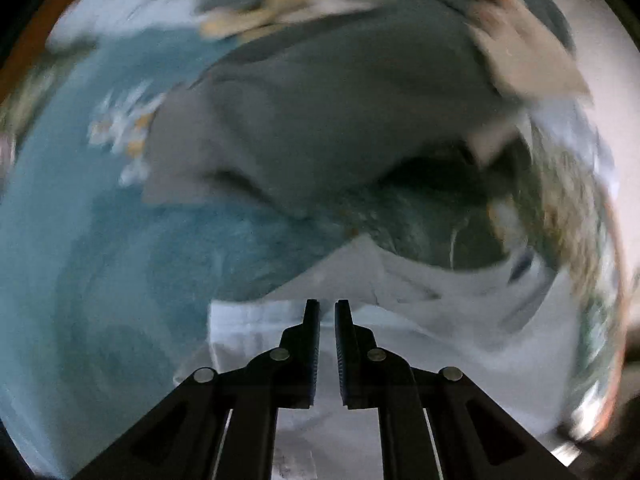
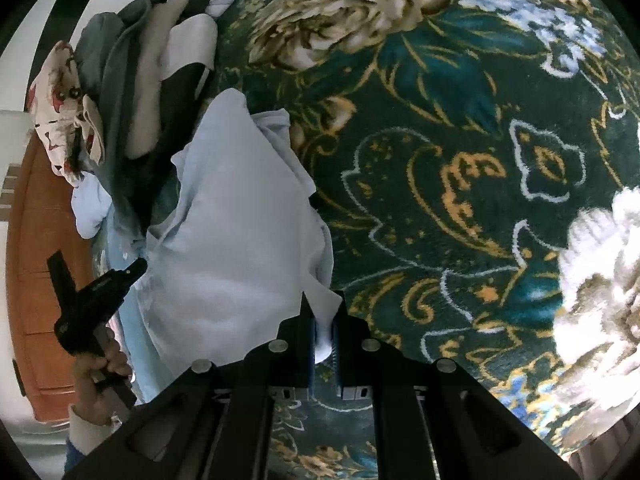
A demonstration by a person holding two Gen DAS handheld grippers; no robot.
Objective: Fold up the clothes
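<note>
A pale blue garment (image 2: 236, 248) hangs crumpled over a dark green floral carpet (image 2: 460, 168). My right gripper (image 2: 323, 304) is shut on its lower corner, with cloth pinched between the pads. My left gripper (image 2: 134, 266) shows at the left of the right wrist view, held in a hand at the garment's other edge. In the blurred left wrist view the left gripper (image 1: 327, 306) has its jaws nearly closed, a narrow gap between them, over the pale blue garment (image 1: 400, 320); no cloth shows between them.
A pile of grey and dark clothes (image 2: 152, 80) and a red-and-white patterned piece (image 2: 60, 120) lie at the left. An orange wooden cabinet (image 2: 40, 280) stands beyond. A grey garment (image 1: 320, 128) fills the left wrist view on light blue fabric (image 1: 80, 240).
</note>
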